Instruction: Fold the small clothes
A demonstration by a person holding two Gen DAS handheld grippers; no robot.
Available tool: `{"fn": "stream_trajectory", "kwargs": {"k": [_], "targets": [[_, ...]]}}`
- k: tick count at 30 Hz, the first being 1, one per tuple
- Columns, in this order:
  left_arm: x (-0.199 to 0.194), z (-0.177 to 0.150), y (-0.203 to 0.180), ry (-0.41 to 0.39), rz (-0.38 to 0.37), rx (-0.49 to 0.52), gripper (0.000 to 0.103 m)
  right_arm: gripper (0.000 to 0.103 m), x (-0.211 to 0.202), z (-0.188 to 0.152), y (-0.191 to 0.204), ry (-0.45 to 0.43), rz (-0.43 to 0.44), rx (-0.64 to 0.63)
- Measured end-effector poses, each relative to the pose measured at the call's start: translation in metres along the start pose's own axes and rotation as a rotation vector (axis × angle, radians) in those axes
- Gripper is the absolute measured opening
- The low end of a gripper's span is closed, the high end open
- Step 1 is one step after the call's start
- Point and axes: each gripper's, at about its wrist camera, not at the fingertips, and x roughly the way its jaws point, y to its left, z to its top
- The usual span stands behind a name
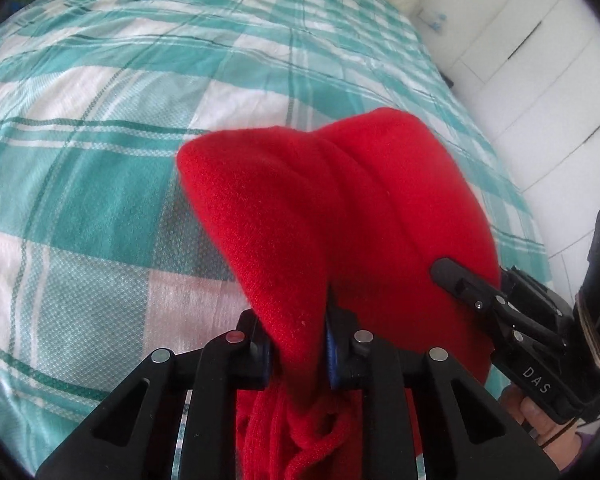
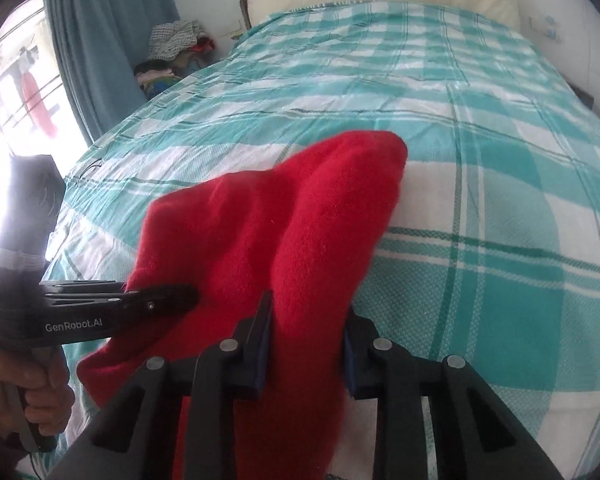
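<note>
Red knit garment (image 1: pixel 340 208) held up over the bed, pinched by both tools.

It fills each frame's lower centre; the left tool (image 1: pixel 298 344) and right tool (image 2: pixel 306 344) each clamp a bunched fold, above the teal-and-white checked bedspread (image 2: pixel 480 200).

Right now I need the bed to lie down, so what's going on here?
A person is folding a red knitted garment over the teal checked bedspread, with handheld tongs in each hand. The left tongs and the right tongs are each clamped on a bunch of the fabric, holding it up off the bed. No fold is laid down yet.
</note>
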Motion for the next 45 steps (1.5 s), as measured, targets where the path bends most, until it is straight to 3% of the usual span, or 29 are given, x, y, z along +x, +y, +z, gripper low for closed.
{"fn": "stream_trajectory", "kwargs": {"k": [5,8,10,11,12,13,14,16,18,19,20,23,25,28,32,34,45], "targets": [[-0.052,0.028,-0.022,-0.115,-0.034,0.053,0.019,0.027,-0.043,0.029,0.003,-0.132,0.036,0.003],[-0.063,0.041,-0.035,-0.132,-0.042,0.082,0.02,0.027,-0.065,0.047,-0.005,-0.19,0.065,0.032],[-0.048,0.041,-0.04,-0.11,-0.008,0.097,0.034,0.029,-0.064,0.051,-0.019,-0.183,0.075,0.077],[-0.039,0.037,-0.039,-0.098,0.029,0.098,0.053,0.032,-0.06,0.049,-0.03,-0.163,0.069,0.098],[-0.033,0.029,-0.038,-0.094,0.079,0.101,0.07,0.042,-0.055,0.044,-0.042,-0.135,0.053,0.12],[-0.031,0.018,-0.037,-0.105,0.129,0.112,0.073,0.048,-0.051,0.036,-0.053,-0.107,0.019,0.139],[-0.031,0.007,-0.037,-0.12,0.174,0.134,0.074,0.061,-0.05,0.026,-0.063,-0.084,-0.013,0.155],[-0.04,-0.019,-0.04,-0.145,0.262,0.194,0.076,0.068,-0.056,0.004,-0.081,-0.051,-0.058,0.169],[-0.055,-0.043,-0.049,-0.185,0.357,0.252,0.093,0.078,-0.071,-0.019,-0.086,-0.018,-0.106,0.154],[-0.065,-0.054,-0.056,-0.21,0.399,0.274,0.098,0.086,-0.082,-0.029,-0.085,-0.01,-0.129,0.14],[-0.076,-0.064,-0.063,-0.233,0.436,0.285,0.102,0.089,-0.094,-0.037,-0.082,-0.007,-0.141,0.121],[-0.102,-0.084,-0.08,-0.226,0.518,0.262,0.102,0.092,-0.139,-0.055,-0.068,-0.01,-0.174,0.077],[-0.12,-0.098,-0.09,-0.206,0.548,0.253,0.102,0.1,-0.174,-0.063,-0.053,-0.04,-0.177,0.049],[-0.141,-0.12,-0.102,-0.169,0.588,0.233,0.102,0.102,-0.213,-0.069,-0.031,-0.041,-0.181,0.022],[-0.163,-0.144,-0.116,-0.133,0.532,0.189,0.102,0.102,-0.244,-0.084,-0.013,0.001,-0.187,0.044],[-0.171,-0.153,-0.124,-0.136,0.553,0.175,0.102,0.102,-0.254,-0.093,-0.004,0.02,-0.18,0.045],[-0.188,-0.164,-0.16,-0.168,0.535,0.244,0.102,0.102,-0.276,-0.105,0.018,0.003,-0.223,0.025]]}}
